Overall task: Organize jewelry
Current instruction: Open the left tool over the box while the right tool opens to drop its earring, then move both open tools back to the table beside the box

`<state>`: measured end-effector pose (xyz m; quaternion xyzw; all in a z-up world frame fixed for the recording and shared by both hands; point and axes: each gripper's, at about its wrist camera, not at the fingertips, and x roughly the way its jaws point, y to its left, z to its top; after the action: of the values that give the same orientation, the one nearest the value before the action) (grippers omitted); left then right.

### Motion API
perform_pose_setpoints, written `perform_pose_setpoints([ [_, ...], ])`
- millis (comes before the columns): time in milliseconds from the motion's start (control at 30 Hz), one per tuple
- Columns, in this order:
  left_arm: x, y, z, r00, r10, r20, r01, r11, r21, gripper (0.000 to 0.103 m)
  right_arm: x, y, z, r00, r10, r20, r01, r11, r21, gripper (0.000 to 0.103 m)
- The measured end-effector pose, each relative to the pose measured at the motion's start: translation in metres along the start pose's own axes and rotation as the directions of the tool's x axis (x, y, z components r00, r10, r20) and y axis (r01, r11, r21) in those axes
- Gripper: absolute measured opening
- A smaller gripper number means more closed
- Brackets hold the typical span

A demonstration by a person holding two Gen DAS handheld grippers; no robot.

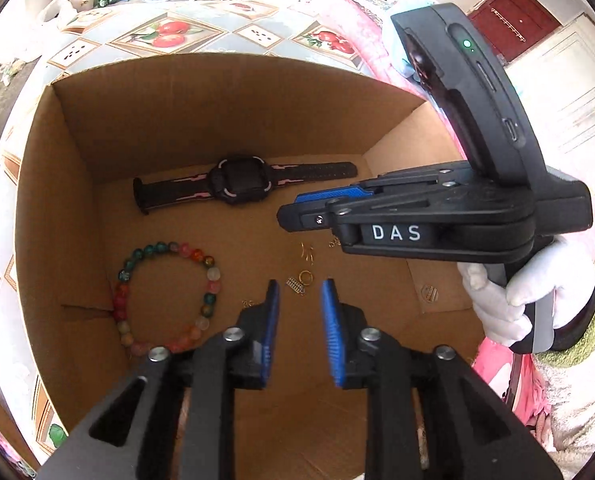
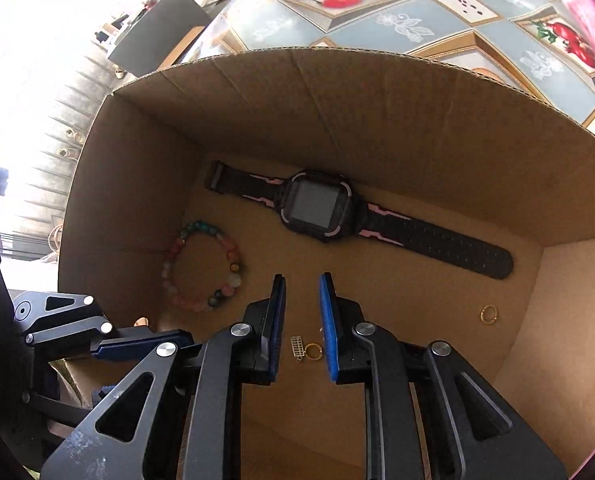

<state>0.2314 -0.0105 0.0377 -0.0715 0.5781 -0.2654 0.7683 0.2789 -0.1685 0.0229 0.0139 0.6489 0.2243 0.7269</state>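
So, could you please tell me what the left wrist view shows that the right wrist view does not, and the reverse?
Only the left wrist view shows the white-gloved right hand, the right tongs' "DAS" body, and small gold hooks on the box floor. Only the right wrist view shows a gold ring lying apart near the right wall, and the watch's grey screen. Both show the cardboard box, black-and-pink watch, beaded bracelet, and the small ring and charm between open tongs.
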Motion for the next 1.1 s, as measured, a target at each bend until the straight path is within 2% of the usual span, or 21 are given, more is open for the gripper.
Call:
perform_pose_setpoints([
  [267, -0.012, 0.002, -0.008, 0.999, 0.014, 0.045, -0.013, 1.000, -0.011, 0.024, -0.018, -0.001, -0.006, 0.997, 0.004, 0.080, -0.005, 1.000, 0.018, 0.019],
  [400, -0.033, -0.006, -0.019, 0.993, 0.016, 0.118, -0.018, 1.000, 0.013, 0.025, -0.044, -0.005, -0.013, 0.986, 0.021, 0.163, -0.024, 1.000, 0.019, 0.022],
  [467, -0.051, -0.012, -0.027, 0.982, 0.010, 0.186, -0.017, 0.999, 0.036, 0.025, -0.064, -0.002, -0.025, 0.974, 0.044, 0.222, -0.046, 0.999, 0.007, 0.022],
  [533, -0.073, -0.017, -0.037, 0.960, 0.008, 0.280, -0.026, 0.998, 0.062, 0.027, -0.088, 0.002, -0.044, 0.952, 0.078, 0.296, -0.074, 0.997, -0.024, 0.029],
  [600, -0.095, -0.020, -0.054, 0.925, 0.009, 0.380, -0.044, 0.996, 0.082, 0.034, -0.114, 0.007, -0.068, 0.920, 0.097, 0.379, -0.082, 0.995, -0.055, 0.034],
  [700, -0.121, -0.015, -0.078, 0.868, 0.025, 0.497, -0.073, 0.994, 0.077, 0.042, -0.148, 0.012, -0.118, 0.854, 0.112, 0.508, -0.081, 0.993, -0.083, 0.036],
  [833, -0.151, 0.001, -0.112, 0.800, 0.089, 0.594, -0.116, 0.993, 0.006, 0.049, -0.177, 0.004, -0.196, 0.758, 0.145, 0.636, -0.114, 0.989, -0.090, 0.038],
  [900, -0.166, 0.013, -0.131, 0.769, 0.139, 0.624, -0.146, 0.988, -0.040, 0.053, -0.180, 0.000, -0.231, 0.727, 0.142, 0.672, -0.126, 0.989, -0.074, 0.042],
  [967, -0.172, 0.025, -0.147, 0.747, 0.196, 0.635, -0.189, 0.979, -0.081, 0.058, -0.170, -0.004, -0.261, 0.717, 0.131, 0.685, -0.144, 0.989, -0.038, 0.046],
  [1000, -0.172, 0.031, -0.153, 0.742, 0.224, 0.631, -0.213, 0.972, -0.096, 0.058, -0.160, -0.006, -0.270, 0.723, 0.120, 0.680, -0.152, 0.988, -0.013, 0.046],
  [1033, -0.172, 0.034, -0.161, 0.744, 0.250, 0.620, -0.236, 0.966, -0.106, 0.060, -0.148, -0.008, -0.276, 0.737, 0.103, 0.668, -0.156, 0.988, 0.020, 0.046],
  [1100, -0.161, 0.044, -0.171, 0.756, 0.290, 0.587, -0.278, 0.954, -0.113, 0.060, -0.117, -0.014, -0.278, 0.781, 0.047, 0.623, -0.140, 0.985, 0.102, 0.046],
])
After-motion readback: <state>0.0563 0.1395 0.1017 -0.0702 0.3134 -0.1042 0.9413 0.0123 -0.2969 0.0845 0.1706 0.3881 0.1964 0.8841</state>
